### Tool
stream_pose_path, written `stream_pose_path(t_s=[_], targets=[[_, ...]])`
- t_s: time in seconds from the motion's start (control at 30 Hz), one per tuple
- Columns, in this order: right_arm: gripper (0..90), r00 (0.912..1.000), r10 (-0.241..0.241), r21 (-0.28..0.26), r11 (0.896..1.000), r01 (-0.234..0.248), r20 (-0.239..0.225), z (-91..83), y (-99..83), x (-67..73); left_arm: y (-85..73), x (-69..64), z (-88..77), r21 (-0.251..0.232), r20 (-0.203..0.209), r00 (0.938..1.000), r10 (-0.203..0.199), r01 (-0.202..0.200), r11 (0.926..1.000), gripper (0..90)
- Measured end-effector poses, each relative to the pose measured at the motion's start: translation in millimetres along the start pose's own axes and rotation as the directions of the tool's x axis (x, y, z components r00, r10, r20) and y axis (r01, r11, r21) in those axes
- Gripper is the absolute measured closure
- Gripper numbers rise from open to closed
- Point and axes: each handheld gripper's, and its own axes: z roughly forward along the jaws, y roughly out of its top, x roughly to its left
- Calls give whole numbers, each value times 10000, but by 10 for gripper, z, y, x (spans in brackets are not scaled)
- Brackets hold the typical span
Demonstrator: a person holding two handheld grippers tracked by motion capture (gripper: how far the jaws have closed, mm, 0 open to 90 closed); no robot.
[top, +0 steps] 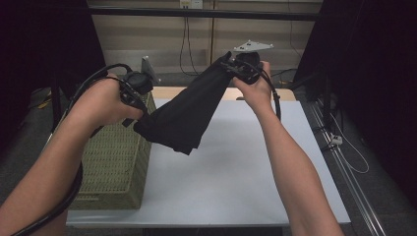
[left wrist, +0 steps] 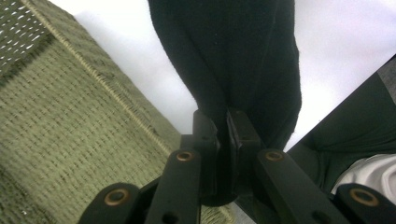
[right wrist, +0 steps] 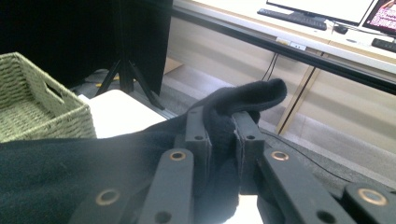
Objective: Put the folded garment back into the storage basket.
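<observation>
The black cloth (top: 184, 115) hangs in the air above the white tabletop (top: 236, 172), and its long axis runs from about 8 o'clock up to 2 o'clock in the high view. It is plain, dark, soft and folded, with a loose part sagging below. The left claw (top: 140, 101) is clamped on its lower end, near the woven basket (top: 115, 162). The right claw (top: 231, 66) is clamped on its upper end.
</observation>
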Motion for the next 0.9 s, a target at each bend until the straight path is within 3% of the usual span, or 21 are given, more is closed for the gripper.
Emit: stream_pose_path(t_s=[0.17,0.57,0.9], targets=[[797,10000,-11,5,10000,11,-86,22,44,12,-13,59,-46,40,173,9998,-93,93,9999,839],[800,9995,-290,-177,9994,288,-107,115,196,131,-102,142,-178,-12,-16,9997,-223,223,9997,839],[802,9991,-252,-314,9992,241,-347,217,282,256,-220,193,-264,-41,-44,9991,-425,425,9991,839]])
